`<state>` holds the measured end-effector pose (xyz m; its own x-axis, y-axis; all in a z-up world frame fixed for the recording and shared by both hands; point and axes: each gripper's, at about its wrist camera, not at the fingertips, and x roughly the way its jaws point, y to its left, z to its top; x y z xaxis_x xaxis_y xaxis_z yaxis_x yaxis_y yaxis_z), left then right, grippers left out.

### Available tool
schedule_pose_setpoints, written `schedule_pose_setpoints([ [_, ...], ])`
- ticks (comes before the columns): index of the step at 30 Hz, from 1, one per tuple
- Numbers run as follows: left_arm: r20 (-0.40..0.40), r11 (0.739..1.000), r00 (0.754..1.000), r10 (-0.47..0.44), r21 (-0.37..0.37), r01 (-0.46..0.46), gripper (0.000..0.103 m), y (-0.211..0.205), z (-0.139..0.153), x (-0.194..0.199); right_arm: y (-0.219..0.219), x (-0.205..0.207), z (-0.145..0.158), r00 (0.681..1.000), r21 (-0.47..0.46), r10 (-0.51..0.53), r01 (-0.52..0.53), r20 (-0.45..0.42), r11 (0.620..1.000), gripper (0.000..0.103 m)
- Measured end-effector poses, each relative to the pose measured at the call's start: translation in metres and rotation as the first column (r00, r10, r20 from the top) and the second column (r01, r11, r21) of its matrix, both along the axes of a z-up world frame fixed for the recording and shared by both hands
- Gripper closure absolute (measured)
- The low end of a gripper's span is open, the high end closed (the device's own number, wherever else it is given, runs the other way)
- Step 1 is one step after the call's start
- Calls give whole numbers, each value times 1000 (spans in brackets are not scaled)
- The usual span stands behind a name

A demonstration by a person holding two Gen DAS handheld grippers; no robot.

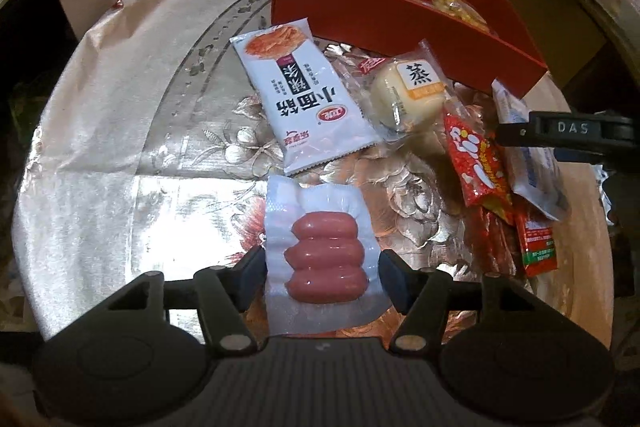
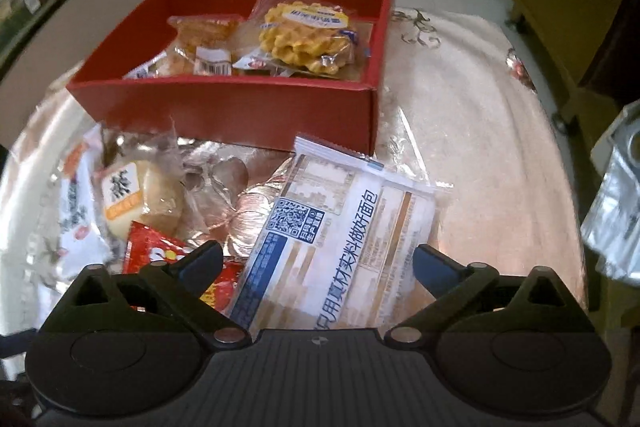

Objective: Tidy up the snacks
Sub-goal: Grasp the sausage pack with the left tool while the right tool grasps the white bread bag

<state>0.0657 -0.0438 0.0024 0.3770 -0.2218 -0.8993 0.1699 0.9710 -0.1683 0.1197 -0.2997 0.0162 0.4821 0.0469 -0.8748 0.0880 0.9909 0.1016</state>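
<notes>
Shiny floral cloth covers the desk (image 1: 120, 131) where loose snacks lie beside a red box (image 2: 224, 107). At the near edge, a clear vacuum pack of three pink sausages (image 1: 324, 259) lies flat on the cloth between the pads of the left gripper (image 1: 323, 267) — its jaws narrowed onto the pack's two side margins, pinching it. Just beyond sit a white noodle-snack packet (image 1: 304, 99) and a wrapped pale bun (image 1: 408, 95), with red sachets (image 1: 480, 163) to their right. The right gripper (image 2: 318, 263) hangs over a white-and-blue bread packet (image 2: 336, 239) that lies at a slant in front of the box; its jaws are spread wide on either side of the packet, pads clear of the wrapper. Inside the box — against its far wall — rest a wrapped yellow waffle (image 2: 306, 39) and a packet of golden crackers (image 2: 200, 39).
</notes>
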Motion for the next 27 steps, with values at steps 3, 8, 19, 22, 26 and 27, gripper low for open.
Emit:
schedule_pose_setpoints([
  [3, -6, 1000, 1000, -6, 10, 6, 48, -1, -3, 0, 3, -2, -3, 1000, -44, 29, -29, -8, 999, 3],
  [8, -2, 1000, 1000, -22, 16, 22, 48, -4, -3, 0, -6, -9, -3, 999, -35, 46, -47, -25, 998, 10],
  [19, 12, 999, 999, -41, 12, 41, 48, -7, 1, 0, 10, -27, 28, 989, 24, 144, -145, 32, 989, 20],
  [22, 24, 998, 998, -60, 24, 59, 48, -11, 2, -3, 21, -31, 28, 981, 16, 195, -195, 23, 981, 20],
  [26, 31, 996, 997, -77, 39, 75, 48, -14, 2, -4, 25, -28, 20, 979, -11, 205, -205, -8, 979, 21],
  [27, 37, 996, 996, -82, 46, 80, 48, -15, 2, -4, 25, -27, 19, 979, -14, 203, -203, -11, 979, 20],
])
